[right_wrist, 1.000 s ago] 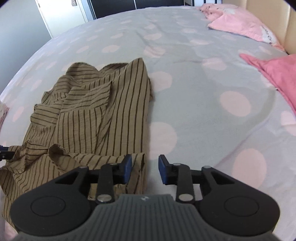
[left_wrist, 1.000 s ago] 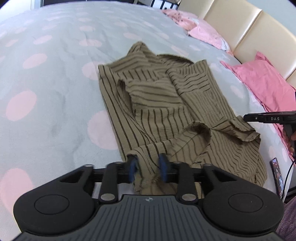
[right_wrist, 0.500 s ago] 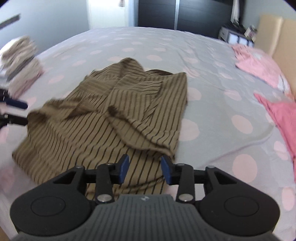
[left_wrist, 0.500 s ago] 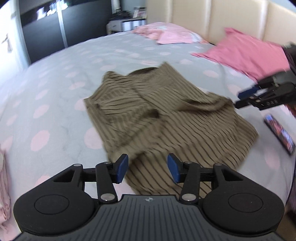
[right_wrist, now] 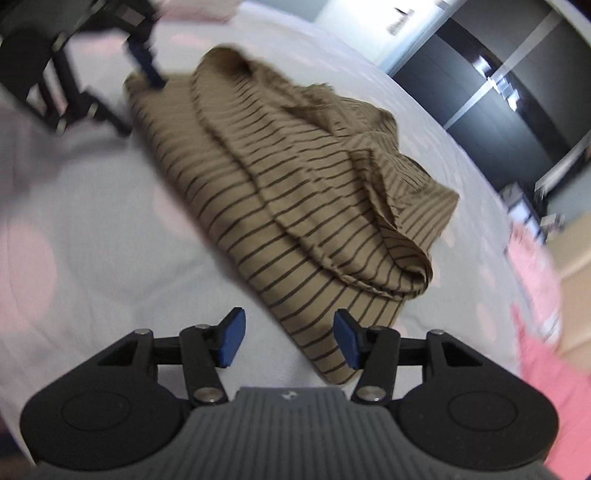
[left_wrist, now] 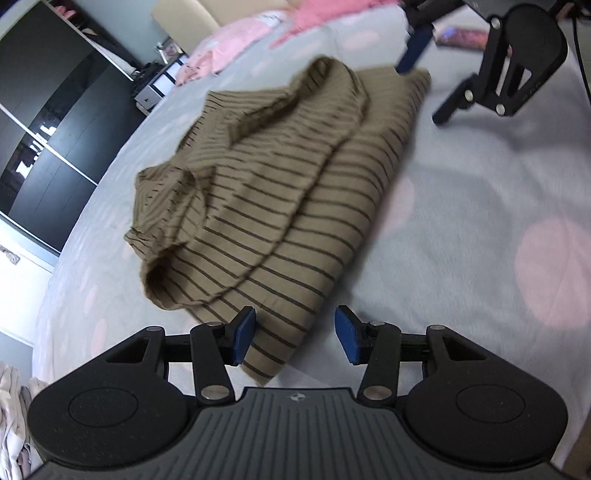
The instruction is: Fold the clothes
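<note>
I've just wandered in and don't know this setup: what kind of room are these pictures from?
Most likely a bedroom. A brown striped garment lies on a wide grey bedspread with pink dots, pink pillows rest by a beige padded headboard, and dark glossy wardrobe doors line the wall.

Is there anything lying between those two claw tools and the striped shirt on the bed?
Nothing visible. The striped shirt lies on the spotted bedspread, one corner between the left gripper fingers, another corner between the right gripper fingers.
</note>
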`<state>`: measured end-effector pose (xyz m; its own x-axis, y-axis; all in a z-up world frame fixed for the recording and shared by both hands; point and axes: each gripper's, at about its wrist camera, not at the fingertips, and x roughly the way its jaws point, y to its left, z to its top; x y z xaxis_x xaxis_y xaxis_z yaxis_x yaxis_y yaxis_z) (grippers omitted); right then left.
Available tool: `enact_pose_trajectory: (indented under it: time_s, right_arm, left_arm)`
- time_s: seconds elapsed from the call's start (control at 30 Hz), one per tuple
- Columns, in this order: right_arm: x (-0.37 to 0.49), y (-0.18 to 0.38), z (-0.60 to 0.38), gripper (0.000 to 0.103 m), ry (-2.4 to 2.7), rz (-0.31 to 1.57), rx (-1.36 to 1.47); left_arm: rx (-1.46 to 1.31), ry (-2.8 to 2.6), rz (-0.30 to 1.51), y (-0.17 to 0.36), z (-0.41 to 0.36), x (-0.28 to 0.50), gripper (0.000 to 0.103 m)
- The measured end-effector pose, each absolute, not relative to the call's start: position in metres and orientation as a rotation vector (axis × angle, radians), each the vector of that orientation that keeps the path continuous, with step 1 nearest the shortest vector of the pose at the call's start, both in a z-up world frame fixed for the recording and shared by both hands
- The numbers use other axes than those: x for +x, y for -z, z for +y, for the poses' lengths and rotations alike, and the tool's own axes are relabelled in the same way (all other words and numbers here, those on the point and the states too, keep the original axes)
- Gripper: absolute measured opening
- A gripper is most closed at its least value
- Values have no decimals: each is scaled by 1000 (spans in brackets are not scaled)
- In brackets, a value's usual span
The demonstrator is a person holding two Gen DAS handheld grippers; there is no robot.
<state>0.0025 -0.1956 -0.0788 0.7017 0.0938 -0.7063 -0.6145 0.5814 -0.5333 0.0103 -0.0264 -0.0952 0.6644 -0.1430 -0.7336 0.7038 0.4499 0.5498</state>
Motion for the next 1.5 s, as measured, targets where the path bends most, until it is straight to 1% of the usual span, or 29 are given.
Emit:
enact_pose_trajectory:
  time_s: [0.13,0.3,0.33,0.37,0.4,0.47,0.53,0.57,0.6,0.63,0.73,1.03,1.33,1.5]
  right_arm:
    - [5,89,-184,56,-366,649,-952]
    - [4,111,-174,56,-340,528,-1136]
    - [4,115,-171,55,-335,504,-1172]
    - [6,115,-171,54,-333,497,-1183]
    - [8,114,-172,54,-330,499,-1182]
    - [9,112,-173,53,-325,497,-1184]
    - [9,113,-176,43,-321,489,-1205]
    - [10,115,-177,24,-329,495,-1208]
    - [10,116,-176,10,-342,509,-1202]
    - [11,115,-177,10,-344,513,-1197]
    - [12,108,-177,6,-331,500,-1176]
    - [4,73,-166,3,-310,479,-1130]
    - [-53,45,-154,3,-379,532,-1080]
    - [-89,33,-157,3,-456,605,-1042]
  left_arm:
    - [1116,547,564,114,-34,5,45]
    - [1266,509,442,131,-41,5,45]
    - [1278,502,430,132,-42,8,44]
    - [1283,496,426,131,-42,11,35]
    - [1282,496,435,130,-41,14,30]
    - [1272,498,452,129,-40,19,25]
    - [1268,513,455,128,-39,19,15]
    - [1268,518,452,127,-39,18,10]
    - [1261,521,451,125,-39,17,8]
    - [1252,523,452,121,-40,17,4]
    - [1223,536,463,110,-40,18,2]
    - [1167,519,484,71,-31,20,1]
    - [1109,579,561,35,-7,-28,1]
    - [1092,632,607,28,3,-63,1]
